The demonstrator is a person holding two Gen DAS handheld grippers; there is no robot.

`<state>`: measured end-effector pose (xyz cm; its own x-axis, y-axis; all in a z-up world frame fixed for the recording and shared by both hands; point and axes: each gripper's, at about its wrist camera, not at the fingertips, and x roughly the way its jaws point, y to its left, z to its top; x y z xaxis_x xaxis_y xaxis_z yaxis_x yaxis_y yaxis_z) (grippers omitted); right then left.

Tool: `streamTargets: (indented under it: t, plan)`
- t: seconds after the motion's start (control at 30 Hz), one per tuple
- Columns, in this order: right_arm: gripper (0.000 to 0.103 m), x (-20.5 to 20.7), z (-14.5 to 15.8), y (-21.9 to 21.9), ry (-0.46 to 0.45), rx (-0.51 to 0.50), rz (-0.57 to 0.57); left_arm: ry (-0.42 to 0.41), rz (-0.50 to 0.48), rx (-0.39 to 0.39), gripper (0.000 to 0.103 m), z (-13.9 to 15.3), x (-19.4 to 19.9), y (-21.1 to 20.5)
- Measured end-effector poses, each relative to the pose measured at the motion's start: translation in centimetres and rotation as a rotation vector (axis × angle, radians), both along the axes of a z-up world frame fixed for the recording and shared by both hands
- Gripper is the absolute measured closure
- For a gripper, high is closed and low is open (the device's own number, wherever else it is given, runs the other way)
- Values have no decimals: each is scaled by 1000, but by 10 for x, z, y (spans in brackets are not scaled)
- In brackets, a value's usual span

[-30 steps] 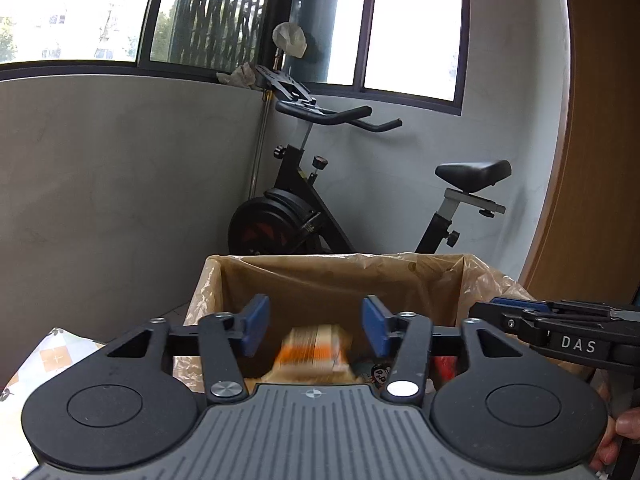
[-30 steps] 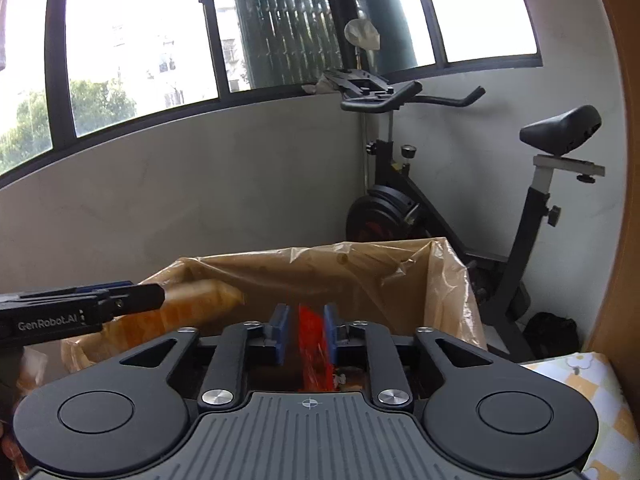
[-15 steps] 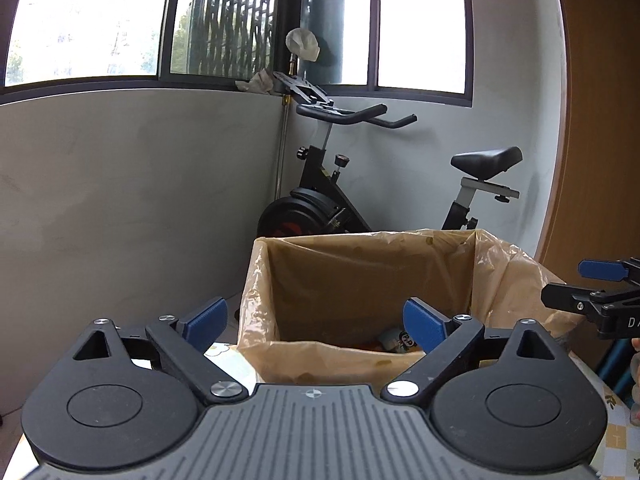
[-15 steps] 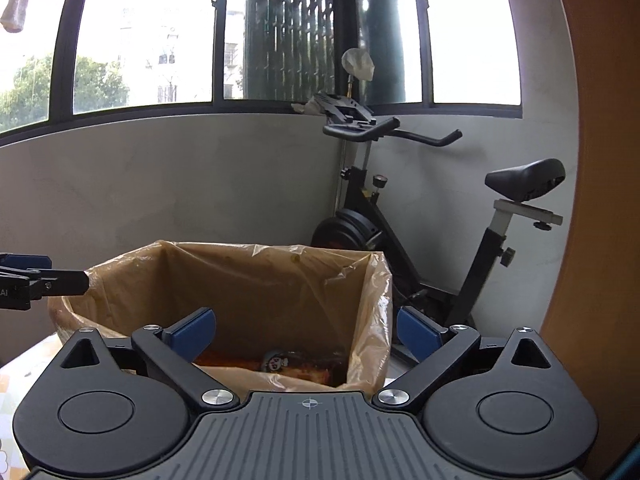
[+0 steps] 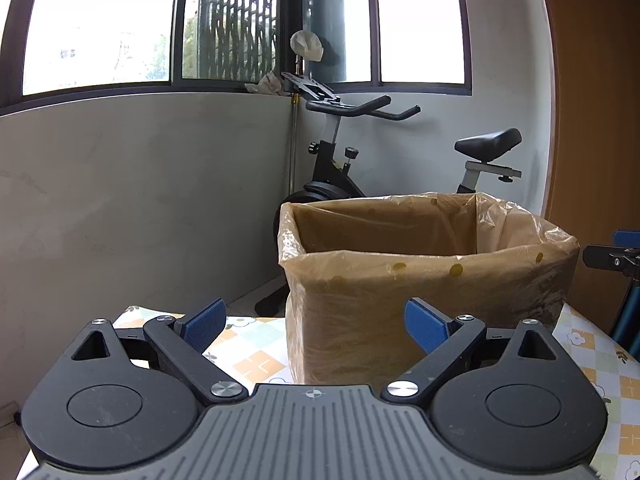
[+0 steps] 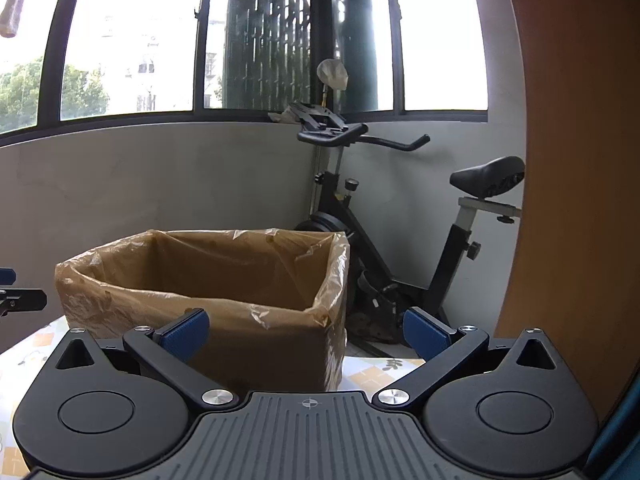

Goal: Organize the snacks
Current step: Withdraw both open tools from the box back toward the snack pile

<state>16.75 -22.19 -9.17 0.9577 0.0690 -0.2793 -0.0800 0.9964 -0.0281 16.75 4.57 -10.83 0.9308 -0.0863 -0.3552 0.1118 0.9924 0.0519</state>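
Checked tablecloth (image 5: 256,344) under lined box (image 5: 400,296); no legible writing; left tongs (image 5: 316,320) wide, empty; right tongs (image 6: 306,330) opening, empty.

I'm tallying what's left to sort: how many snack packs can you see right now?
0. Neither the left gripper nor the right gripper holds one, and the tablecloth shows none. Some may lie hidden inside the lined box.

Left hand-held gripper (image 5: 316,320) spread wide and empty; right hand-held gripper (image 6: 306,326) opening, empty.

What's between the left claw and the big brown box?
Nothing but bare checkered tablecloth, as the left wrist view shows. The left claw is wide open and empty, and the plastic-lined box stands just beyond it.
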Motion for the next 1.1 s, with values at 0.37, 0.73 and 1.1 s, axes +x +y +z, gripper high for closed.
streamTargets:
  t: [0.37,0.73,1.1]
  plan:
    - [0,-24,-45,-4,85,32,-36,90,44,-91,6,-25,-19,4]
    - [0,-48,-94,11,159,23,-44,182,-3,-101,6,-50,-41,-10]
    - [0,-61,-119,28,213,3,-17,315,-90,-140,6,-83,-60,-20]
